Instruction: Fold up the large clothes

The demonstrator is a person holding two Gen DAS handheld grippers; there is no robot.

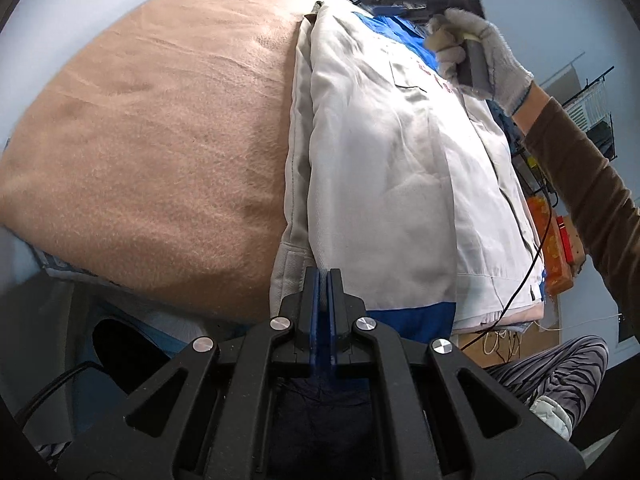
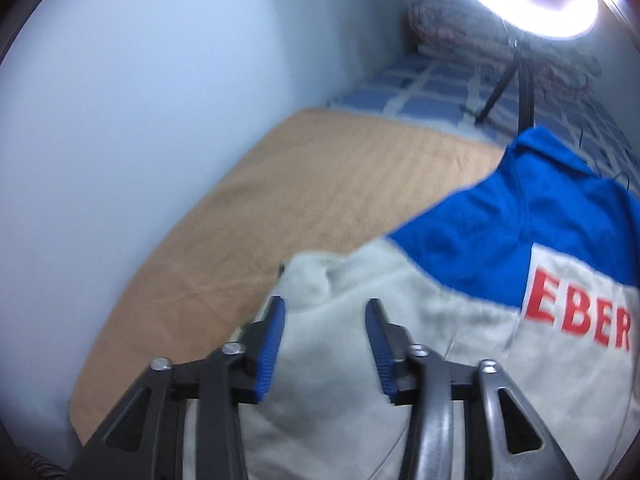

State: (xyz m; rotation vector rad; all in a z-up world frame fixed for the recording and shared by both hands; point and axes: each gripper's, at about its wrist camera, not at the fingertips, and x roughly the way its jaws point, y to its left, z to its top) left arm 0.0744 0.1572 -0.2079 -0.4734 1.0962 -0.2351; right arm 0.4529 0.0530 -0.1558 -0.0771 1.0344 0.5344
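A light grey jacket (image 1: pixel 384 168) with blue panels and red letters lies partly folded on a tan blanket (image 1: pixel 152 128). My left gripper (image 1: pixel 323 276) is shut at the jacket's near hem edge; whether cloth is pinched between the pads cannot be told. A gloved hand (image 1: pixel 476 56) holds the right gripper at the jacket's far, collar end. In the right wrist view the right gripper (image 2: pixel 325 308) is open just above the grey cloth of the jacket (image 2: pixel 460 320), near a folded sleeve edge, with the blue shoulder (image 2: pixel 520 220) and red letters to its right.
A pale wall (image 2: pixel 140 120) runs along the blanket's (image 2: pixel 280 200) far side. A ring light (image 2: pixel 532 4) on a tripod stands on a blue checked bedsheet (image 2: pixel 440 88) beyond the jacket. Orange boxes (image 1: pixel 556 248) and a black cable (image 1: pixel 532 252) sit off the bed's right edge.
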